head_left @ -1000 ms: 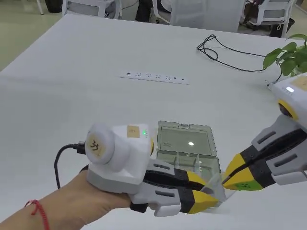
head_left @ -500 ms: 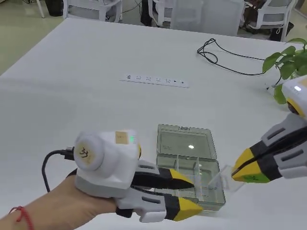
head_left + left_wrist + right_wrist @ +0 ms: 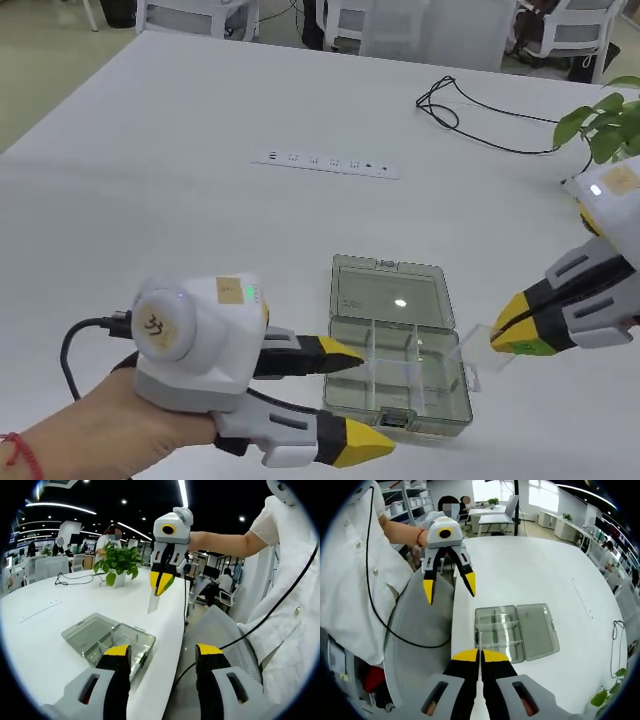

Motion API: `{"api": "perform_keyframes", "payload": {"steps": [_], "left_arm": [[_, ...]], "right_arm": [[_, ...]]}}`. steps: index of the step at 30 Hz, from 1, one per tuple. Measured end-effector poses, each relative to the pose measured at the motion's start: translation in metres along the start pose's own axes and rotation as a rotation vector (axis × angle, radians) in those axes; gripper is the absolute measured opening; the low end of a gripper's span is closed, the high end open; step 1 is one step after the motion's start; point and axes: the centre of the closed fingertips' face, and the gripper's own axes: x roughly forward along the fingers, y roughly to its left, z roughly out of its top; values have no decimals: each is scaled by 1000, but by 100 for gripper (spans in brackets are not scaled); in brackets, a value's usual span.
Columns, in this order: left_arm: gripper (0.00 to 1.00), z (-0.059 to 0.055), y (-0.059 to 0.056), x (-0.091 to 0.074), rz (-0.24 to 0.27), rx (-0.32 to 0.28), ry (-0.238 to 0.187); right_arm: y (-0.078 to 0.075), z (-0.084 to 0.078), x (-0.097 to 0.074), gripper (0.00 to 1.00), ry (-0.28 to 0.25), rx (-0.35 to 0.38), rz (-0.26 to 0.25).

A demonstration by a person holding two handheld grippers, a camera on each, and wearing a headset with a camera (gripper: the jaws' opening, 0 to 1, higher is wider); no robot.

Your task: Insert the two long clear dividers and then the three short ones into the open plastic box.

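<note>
- open plastic box [image 3: 400, 345]: on the white table [image 3: 180, 130], lid laid flat at the box's 12 o'clock; clear partitions already stand in the tray half.
- right gripper [image 3: 515, 335]: at 3 o'clock of the box, above the table, jaws clamped on a clear divider [image 3: 478, 350]; the piece hangs off the tips just beside the box's right edge, apart from it.
- left gripper [image 3: 370, 400]: at 8 o'clock of the box, jaws spread wide, nothing between them.
- power strip [image 3: 325, 162]: at 11 o'clock, well apart.
- black cable [image 3: 470, 115]: at 1 o'clock.
- potted plant [image 3: 605, 120]: at 2 o'clock, at the table edge.
</note>
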Motion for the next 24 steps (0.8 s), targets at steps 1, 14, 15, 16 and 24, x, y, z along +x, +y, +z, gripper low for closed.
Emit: {"api": "perform_keyframes", "payload": {"steps": [1,14,15,16,24], "left_arm": [[53,0,1,-1,5,-1,0],[72,-10,16,-11,51,-30,-3],[74,-11,17,-11,54,-32,-2],[77,-12,18,-12,57,-34,-2],[93,-18,22,-12,79,-54,5]], "right_arm": [[-1,-1,2,3,4,-2,-1],[-24,-24,38,3,89,-53,-22],[-25,-24,40,3,93,-56,-25],[-26,-25,42,3,96,-57,-27],[-37,-39,63,3,137,-79,-24]]}}
